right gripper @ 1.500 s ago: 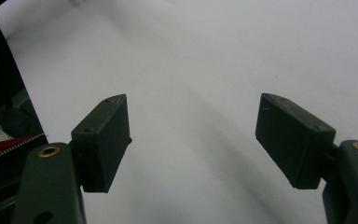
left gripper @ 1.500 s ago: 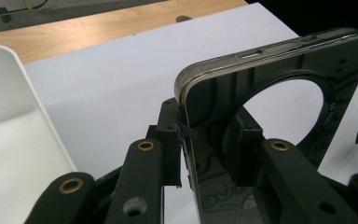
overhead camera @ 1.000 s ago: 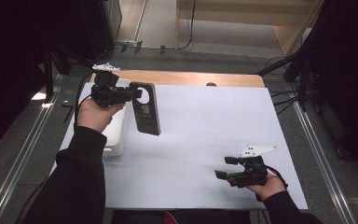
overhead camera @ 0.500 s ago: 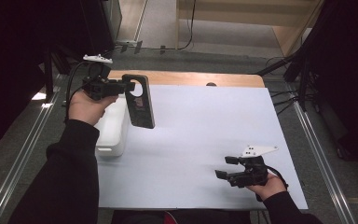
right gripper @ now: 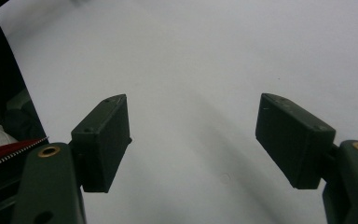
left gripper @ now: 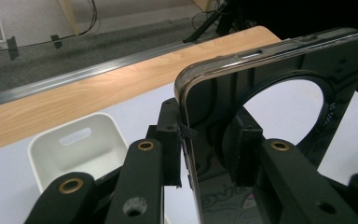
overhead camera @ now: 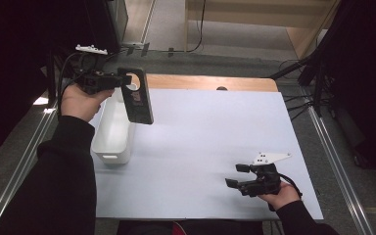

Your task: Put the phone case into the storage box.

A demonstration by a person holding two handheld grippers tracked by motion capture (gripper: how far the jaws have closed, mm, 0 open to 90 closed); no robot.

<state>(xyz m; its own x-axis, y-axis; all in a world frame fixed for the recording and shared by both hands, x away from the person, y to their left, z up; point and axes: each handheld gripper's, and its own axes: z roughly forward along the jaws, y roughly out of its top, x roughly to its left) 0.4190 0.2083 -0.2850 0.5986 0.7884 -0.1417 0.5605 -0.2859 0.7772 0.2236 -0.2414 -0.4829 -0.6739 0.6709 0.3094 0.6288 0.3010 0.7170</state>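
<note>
L gripper (overhead camera: 122, 81) clamps flat black phone case w/ round cutout (overhead camera: 138, 98), aloft over white plastic bin (overhead camera: 111, 147); drop-in left. R gripper (overhead camera: 239, 176) wide, idle.

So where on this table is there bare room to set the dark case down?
The white mat is bare across its middle, between the white bin at its left edge and the right gripper near its front right corner; the far right part is bare too. The left edge is crowded: the left gripper holds the phone case above the bin.
</note>
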